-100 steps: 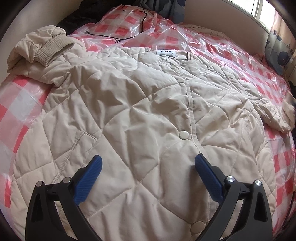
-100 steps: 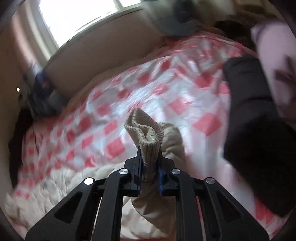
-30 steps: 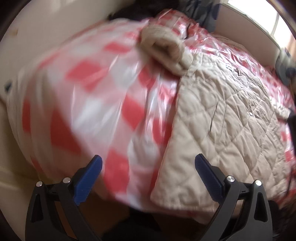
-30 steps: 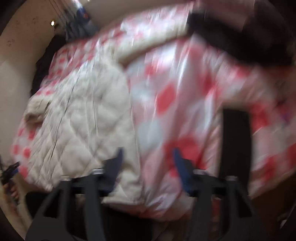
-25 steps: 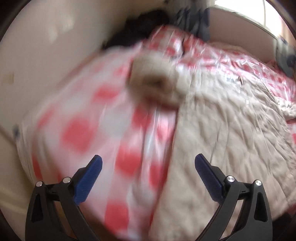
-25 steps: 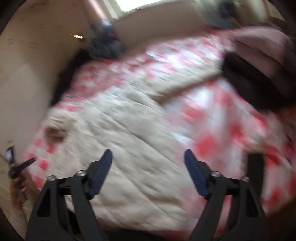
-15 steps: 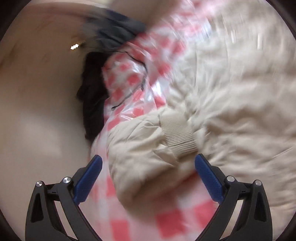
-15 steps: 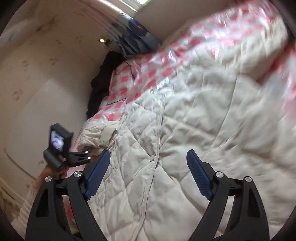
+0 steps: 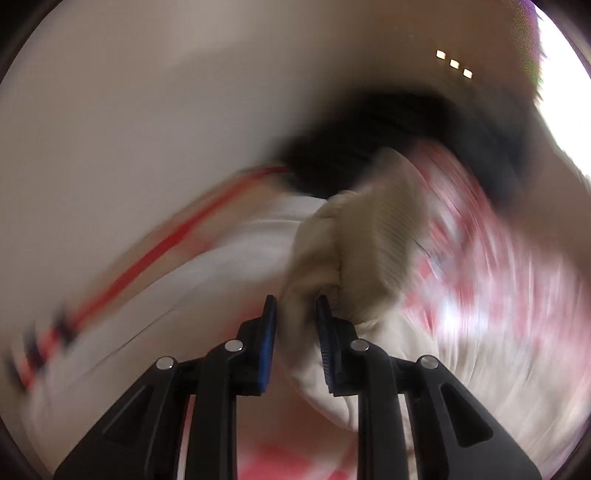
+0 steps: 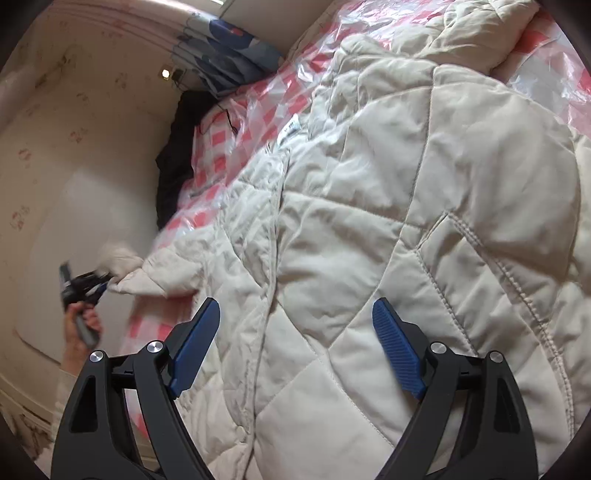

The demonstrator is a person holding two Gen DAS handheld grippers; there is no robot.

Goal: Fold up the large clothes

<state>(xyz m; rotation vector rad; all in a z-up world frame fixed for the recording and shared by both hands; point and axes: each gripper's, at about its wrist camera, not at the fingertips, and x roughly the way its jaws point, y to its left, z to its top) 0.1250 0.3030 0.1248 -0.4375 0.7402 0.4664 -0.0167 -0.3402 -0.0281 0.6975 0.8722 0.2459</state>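
Observation:
A beige quilted jacket [image 10: 388, 206] lies spread on a bed with a red and white checked cover under clear plastic [image 10: 258, 122]. My left gripper [image 9: 295, 314] is shut on the jacket's left sleeve [image 9: 354, 251] near its ribbed cuff; the view is blurred by motion. The right wrist view shows that gripper [image 10: 98, 286] at the far left, holding the sleeve end [image 10: 140, 277] off the bed's edge. My right gripper [image 10: 295, 325] is open and empty, just above the jacket's lower front, near a stitched pocket [image 10: 476, 243].
A black garment [image 10: 177, 147] lies at the bed's far left corner against a cream wall [image 10: 74, 147]. Blue-patterned fabric [image 10: 229, 55] is piled by the head of the bed. The jacket's right sleeve [image 10: 480, 33] lies at the top right.
My left gripper has closed on the left sleeve and lifts it. My right gripper let go of the cuff it held earlier, opened, and swung over the jacket's body.

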